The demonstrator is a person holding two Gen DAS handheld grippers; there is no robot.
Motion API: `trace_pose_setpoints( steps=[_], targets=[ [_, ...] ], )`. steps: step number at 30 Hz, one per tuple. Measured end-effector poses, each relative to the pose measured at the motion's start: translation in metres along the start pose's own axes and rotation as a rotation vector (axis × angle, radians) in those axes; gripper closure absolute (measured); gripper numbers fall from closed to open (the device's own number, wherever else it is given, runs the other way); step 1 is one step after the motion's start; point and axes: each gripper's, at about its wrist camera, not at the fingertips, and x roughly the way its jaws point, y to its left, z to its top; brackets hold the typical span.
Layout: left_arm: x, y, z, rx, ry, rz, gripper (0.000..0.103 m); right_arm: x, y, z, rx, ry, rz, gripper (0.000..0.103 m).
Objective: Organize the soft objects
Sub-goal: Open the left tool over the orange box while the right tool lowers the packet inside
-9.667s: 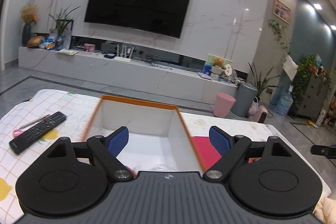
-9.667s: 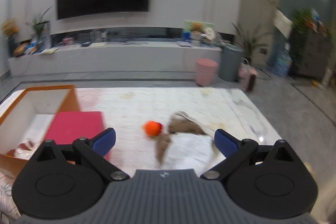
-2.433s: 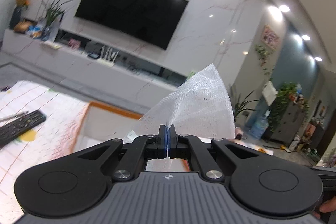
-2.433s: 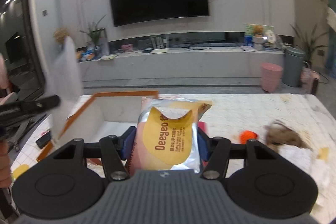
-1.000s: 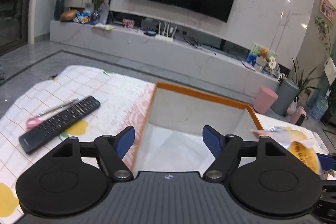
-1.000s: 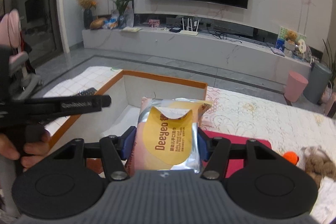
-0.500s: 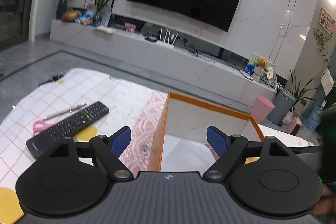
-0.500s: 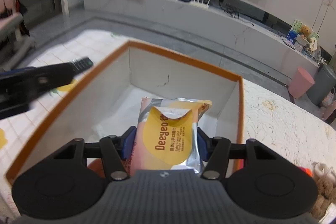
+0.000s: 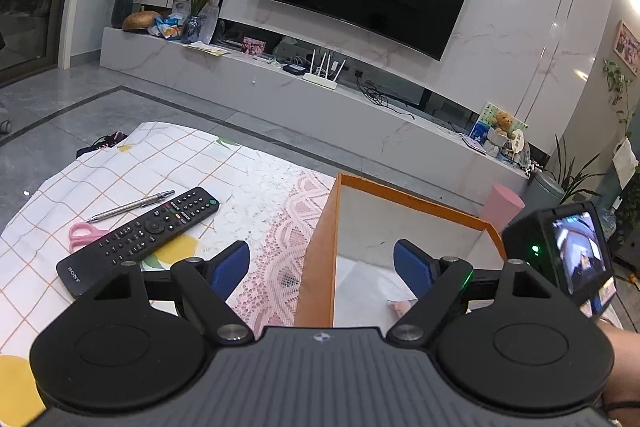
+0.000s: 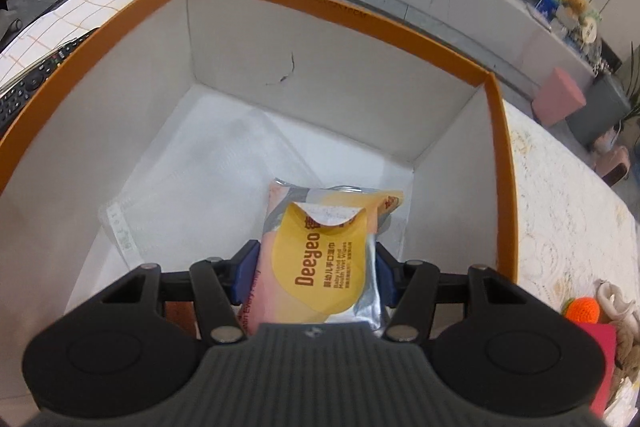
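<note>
Glossy foil wipes pack clamped in right tool over orange-rimmed box; left tool spread wide.

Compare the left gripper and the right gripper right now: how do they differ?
The left gripper is open and holds nothing; the right gripper is shut on the wet wipes pack. The left sits astride the orange box wall; the right reaches inside the box, above the white mesh bag. Both have blue pads.
</note>
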Motion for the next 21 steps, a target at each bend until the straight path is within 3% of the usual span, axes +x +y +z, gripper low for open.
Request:
trace_pose_setpoints(
  steps=[5, 8, 14, 19, 21],
  targets=[
    [0.000, 0.000, 0.000, 0.000, 0.005, -0.012, 0.007, 0.008, 0.006, 0.002, -0.031, 0.030, -0.040, 0.044],
    [0.000, 0.001, 0.001, -0.005, 0.006, -0.014, 0.007, 0.009, 0.011, 0.001, -0.069, 0.037, -0.052, 0.036],
    [-0.002, 0.003, 0.001, -0.023, -0.001, -0.018, 0.007, -0.013, 0.019, -0.003, -0.121, -0.040, -0.057, 0.014],
    [-0.006, 0.001, 0.003, 0.014, -0.020, -0.004, 0.007, -0.039, 0.017, -0.007, -0.118, -0.138, -0.040, 0.014],
    [-0.006, 0.000, 0.003, 0.013, -0.024, 0.005, 0.007, -0.052, 0.018, -0.013, -0.130, -0.187, -0.033, 0.006]
  ],
)
